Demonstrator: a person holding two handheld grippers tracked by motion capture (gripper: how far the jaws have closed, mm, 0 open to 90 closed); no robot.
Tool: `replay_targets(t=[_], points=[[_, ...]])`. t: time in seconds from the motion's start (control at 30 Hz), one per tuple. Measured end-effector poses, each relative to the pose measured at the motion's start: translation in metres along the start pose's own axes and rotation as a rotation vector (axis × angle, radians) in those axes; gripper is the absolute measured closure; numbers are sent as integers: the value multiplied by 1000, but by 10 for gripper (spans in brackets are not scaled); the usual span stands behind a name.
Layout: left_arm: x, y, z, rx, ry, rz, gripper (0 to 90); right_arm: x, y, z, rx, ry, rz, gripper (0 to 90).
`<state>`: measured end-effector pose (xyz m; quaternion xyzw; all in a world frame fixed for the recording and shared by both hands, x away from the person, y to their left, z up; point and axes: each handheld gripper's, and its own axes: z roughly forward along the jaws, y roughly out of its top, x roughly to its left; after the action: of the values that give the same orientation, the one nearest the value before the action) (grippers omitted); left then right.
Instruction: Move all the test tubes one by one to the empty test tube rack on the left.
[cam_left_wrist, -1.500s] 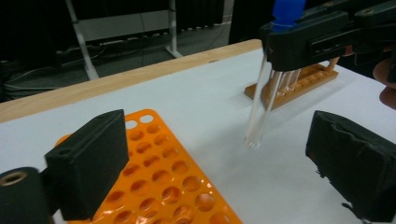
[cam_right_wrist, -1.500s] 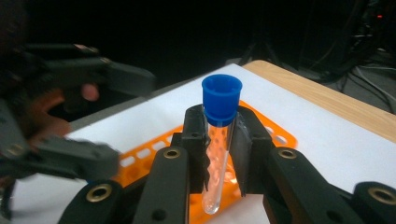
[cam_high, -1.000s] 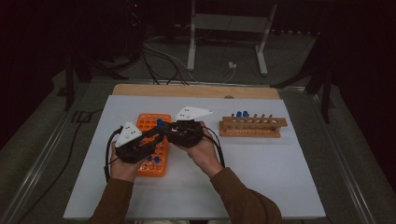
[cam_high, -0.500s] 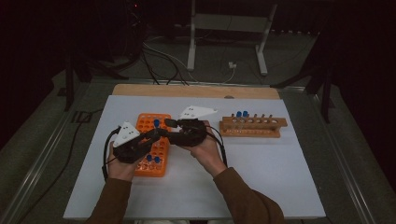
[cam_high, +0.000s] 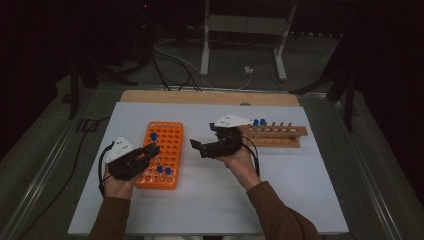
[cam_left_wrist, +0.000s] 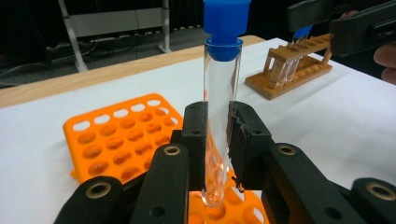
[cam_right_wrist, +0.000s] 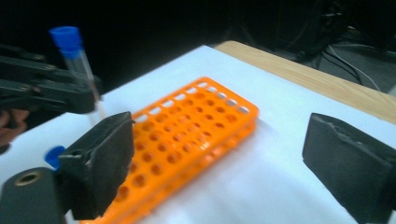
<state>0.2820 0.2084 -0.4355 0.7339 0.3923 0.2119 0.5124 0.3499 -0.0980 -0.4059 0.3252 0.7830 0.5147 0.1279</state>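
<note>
Over table (cam_high: 210, 200), left gripper (cam_high: 150, 150) clamps tube (cam_left_wrist: 219, 116).

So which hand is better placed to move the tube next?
Left. The left tool already clamps the blue-capped tube upright above the orange rack; the right tool is open, holding nothing.

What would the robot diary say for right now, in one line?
left gripper: shut on blue-capped tube | tube: upright over orange rack | right gripper: open, nothing held | wooden rack: beyond

Brown sleeves; black tongs (cam_high: 150, 150) with brass-ringed pivot holes, white triangular top plates, black trailing cables.
</note>
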Motion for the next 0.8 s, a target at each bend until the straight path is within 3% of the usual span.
replay_targets(t=[0.8], points=[[-2, -39, -9, 46, -37, -26, 779, -39, -30, -45, -26, -83, 35, 0]])
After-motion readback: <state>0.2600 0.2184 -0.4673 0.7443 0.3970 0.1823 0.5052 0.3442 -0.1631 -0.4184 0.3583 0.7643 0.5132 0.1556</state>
